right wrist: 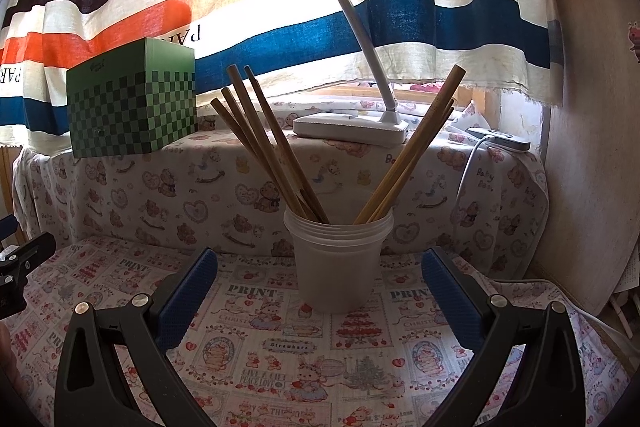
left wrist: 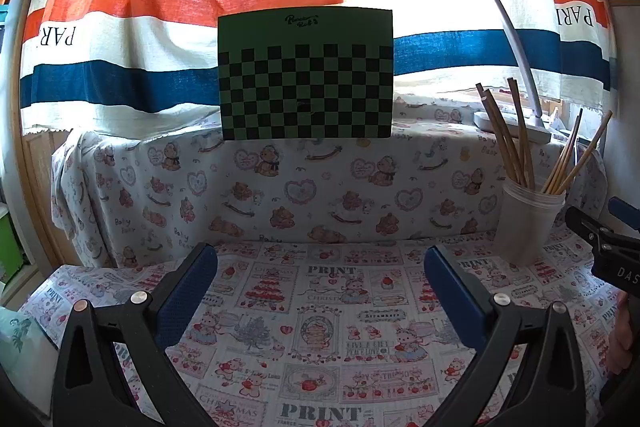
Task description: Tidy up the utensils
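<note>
A translucent plastic cup [right wrist: 338,263] stands on the printed tablecloth and holds several wooden chopsticks [right wrist: 272,143] fanned left and right. In the left wrist view the cup [left wrist: 528,227] and chopsticks [left wrist: 516,135] stand at the right. My right gripper [right wrist: 320,283] is open and empty, its blue pads either side of the cup, short of it. My left gripper [left wrist: 320,279] is open and empty over bare cloth, to the left of the cup. The right gripper's tip shows in the left wrist view [left wrist: 600,231].
A green checkered box [left wrist: 306,75] stands on the raised ledge behind, also in the right wrist view [right wrist: 132,103]. A white desk lamp [right wrist: 352,125] sits on the ledge behind the cup. A white cable [right wrist: 472,163] hangs at the right. A striped curtain covers the back.
</note>
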Demonstrator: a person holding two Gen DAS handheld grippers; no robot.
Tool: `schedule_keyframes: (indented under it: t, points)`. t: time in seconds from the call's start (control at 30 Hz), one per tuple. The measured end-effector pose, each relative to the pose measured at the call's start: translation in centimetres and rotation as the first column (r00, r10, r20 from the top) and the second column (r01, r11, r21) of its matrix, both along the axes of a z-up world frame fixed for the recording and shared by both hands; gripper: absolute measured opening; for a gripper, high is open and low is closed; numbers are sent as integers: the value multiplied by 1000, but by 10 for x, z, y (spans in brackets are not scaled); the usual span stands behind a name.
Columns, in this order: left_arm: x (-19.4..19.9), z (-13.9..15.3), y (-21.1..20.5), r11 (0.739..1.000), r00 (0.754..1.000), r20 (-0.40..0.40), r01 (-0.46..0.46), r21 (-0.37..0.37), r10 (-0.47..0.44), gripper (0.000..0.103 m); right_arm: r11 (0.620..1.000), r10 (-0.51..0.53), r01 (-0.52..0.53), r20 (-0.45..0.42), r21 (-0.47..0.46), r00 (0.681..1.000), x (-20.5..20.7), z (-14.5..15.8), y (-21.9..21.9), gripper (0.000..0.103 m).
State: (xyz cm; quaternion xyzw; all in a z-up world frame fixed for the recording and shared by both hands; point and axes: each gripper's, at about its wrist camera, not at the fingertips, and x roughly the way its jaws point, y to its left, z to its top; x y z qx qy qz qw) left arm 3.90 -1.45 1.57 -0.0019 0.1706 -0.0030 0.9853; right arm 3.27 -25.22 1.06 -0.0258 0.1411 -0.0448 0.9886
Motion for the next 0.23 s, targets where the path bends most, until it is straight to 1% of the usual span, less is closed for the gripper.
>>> schedule_keyframes:
  t: [0.23]
  points:
    - [-1,0,0,1000,1000,4,8,2,-8,103,1000,12,-12,-7,-8,1000,1,0,2,103]
